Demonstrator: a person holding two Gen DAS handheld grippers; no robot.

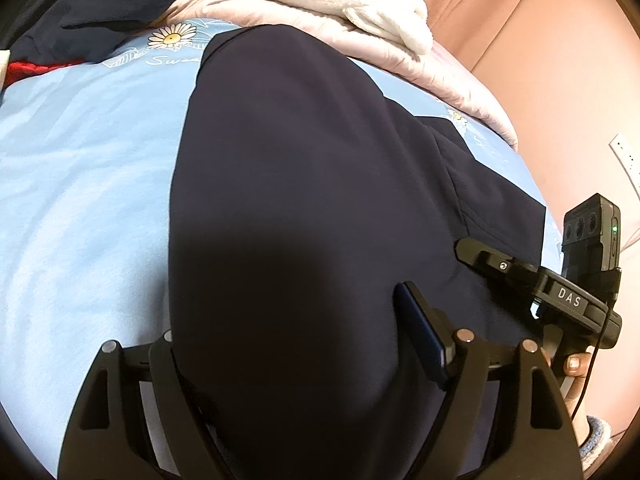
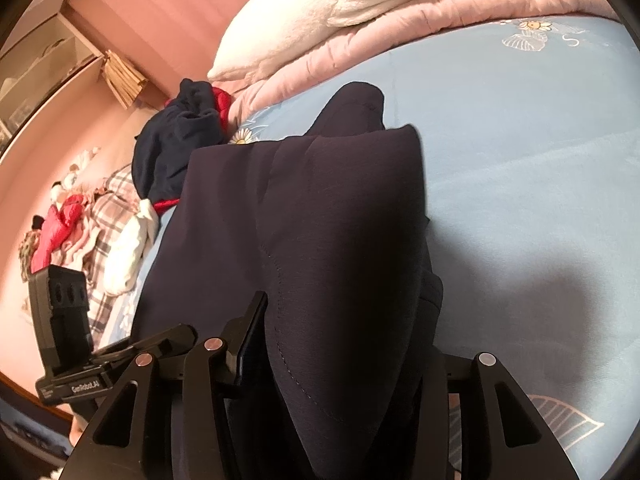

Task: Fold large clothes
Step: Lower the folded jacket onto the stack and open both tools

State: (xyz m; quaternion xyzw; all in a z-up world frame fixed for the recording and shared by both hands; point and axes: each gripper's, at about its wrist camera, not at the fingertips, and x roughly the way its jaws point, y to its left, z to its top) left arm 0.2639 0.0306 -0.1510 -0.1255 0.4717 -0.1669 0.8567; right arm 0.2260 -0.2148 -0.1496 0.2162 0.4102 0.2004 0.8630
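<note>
A large dark navy garment [image 1: 304,184] lies folded lengthwise on the light blue bed sheet [image 1: 80,184]. My left gripper [image 1: 288,312] stands wide over its near end. The cloth covers its left finger, and the blue pad of the right finger [image 1: 420,332] shows bare beside the fabric. In the right wrist view the same garment [image 2: 320,208] bulges up between the fingers of my right gripper [image 2: 350,292]. Its left finger [image 2: 252,328] stands at the cloth's edge and its right finger is hidden under the fabric. Each gripper shows in the other's view, close alongside.
A white fleece blanket [image 2: 320,4] and a pink quilt [image 2: 460,4] lie at the head of the bed. A heap of navy and red clothes [image 2: 180,136] sits beside the garment. More clothes [image 2: 80,220] are piled at the left. A pink wall [image 1: 540,40] stands close by.
</note>
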